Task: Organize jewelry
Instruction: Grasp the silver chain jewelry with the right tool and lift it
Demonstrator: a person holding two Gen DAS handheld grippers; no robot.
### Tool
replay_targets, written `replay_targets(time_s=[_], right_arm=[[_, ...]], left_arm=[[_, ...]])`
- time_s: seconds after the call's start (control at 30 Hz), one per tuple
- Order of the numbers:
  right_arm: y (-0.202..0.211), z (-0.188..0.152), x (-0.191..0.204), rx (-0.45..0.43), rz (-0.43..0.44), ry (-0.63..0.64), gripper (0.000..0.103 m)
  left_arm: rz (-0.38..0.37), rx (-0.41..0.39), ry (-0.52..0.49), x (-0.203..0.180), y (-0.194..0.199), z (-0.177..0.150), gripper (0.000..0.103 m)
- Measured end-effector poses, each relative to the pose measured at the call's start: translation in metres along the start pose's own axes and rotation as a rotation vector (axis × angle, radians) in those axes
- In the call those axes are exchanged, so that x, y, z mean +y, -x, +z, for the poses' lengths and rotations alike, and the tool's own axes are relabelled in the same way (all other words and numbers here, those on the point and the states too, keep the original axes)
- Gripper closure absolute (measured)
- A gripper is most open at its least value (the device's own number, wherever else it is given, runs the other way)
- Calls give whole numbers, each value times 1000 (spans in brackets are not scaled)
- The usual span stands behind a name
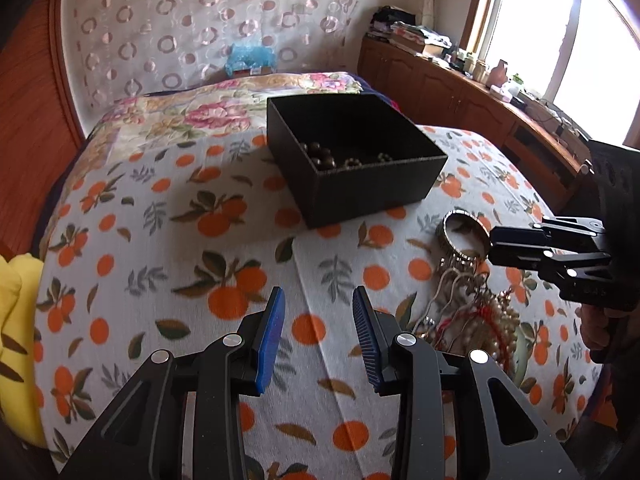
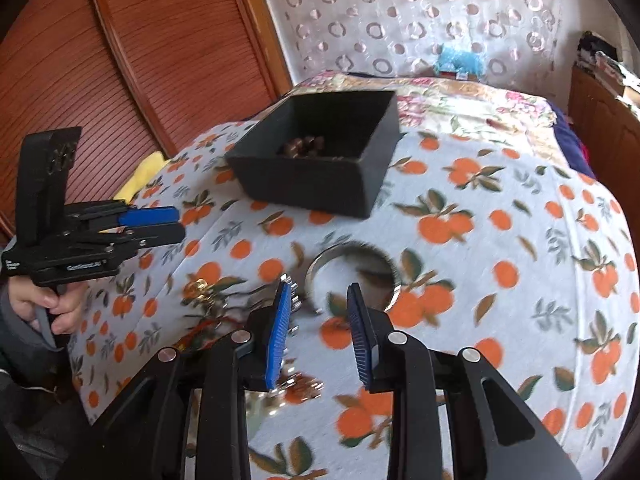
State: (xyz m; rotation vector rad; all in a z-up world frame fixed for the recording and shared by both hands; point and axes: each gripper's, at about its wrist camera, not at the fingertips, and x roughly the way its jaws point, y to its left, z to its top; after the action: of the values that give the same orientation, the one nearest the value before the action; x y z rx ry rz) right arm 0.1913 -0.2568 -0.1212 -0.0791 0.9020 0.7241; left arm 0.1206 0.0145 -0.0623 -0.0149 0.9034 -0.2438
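Observation:
A black open box (image 1: 372, 184) stands on the orange-print cloth with brown beads (image 1: 318, 154) and small rings inside. To its right lie a silver bangle (image 1: 466, 236) and a tangled pile of necklaces and pearls (image 1: 476, 316). My left gripper (image 1: 319, 292) hovers open over bare cloth, left of the pile, nothing between its blue pads. My right gripper (image 1: 491, 246) comes in from the right with its tips at the bangle's rim. In the right wrist view the right gripper (image 2: 319, 284) is open above the bangle (image 2: 394, 280); the pads do not press on it. The left gripper (image 2: 178, 224) hangs at the left, the box (image 2: 312, 184) behind.
A yellow cloth (image 1: 16, 320) lies at the cloth's left edge. Floral bedding (image 1: 240, 104) and a patterned curtain are behind the box. A wooden cabinet (image 1: 460, 92) with clutter runs under the window. A person's hand (image 2: 52, 304) holds the left gripper's handle.

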Motion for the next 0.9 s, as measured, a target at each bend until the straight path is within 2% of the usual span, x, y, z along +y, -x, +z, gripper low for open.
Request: replay_targets(time_s=[0.27,0.7,0.8,0.9], right_arm=[[-12,-7,7,65,29,-19,71],[-24,-3,10,93,42,-45,72],[-27,-1,9,95,36,-41,85],[-27,0,10,91,42,-41,87]], left_arm=[[0,-1,-16,-4,3,-7,70],[-12,-1,-16,-8,3,-7,70],[-16,0,-18,-11,3,-9,70],[-16,0,-15,-11,2,-10,70]])
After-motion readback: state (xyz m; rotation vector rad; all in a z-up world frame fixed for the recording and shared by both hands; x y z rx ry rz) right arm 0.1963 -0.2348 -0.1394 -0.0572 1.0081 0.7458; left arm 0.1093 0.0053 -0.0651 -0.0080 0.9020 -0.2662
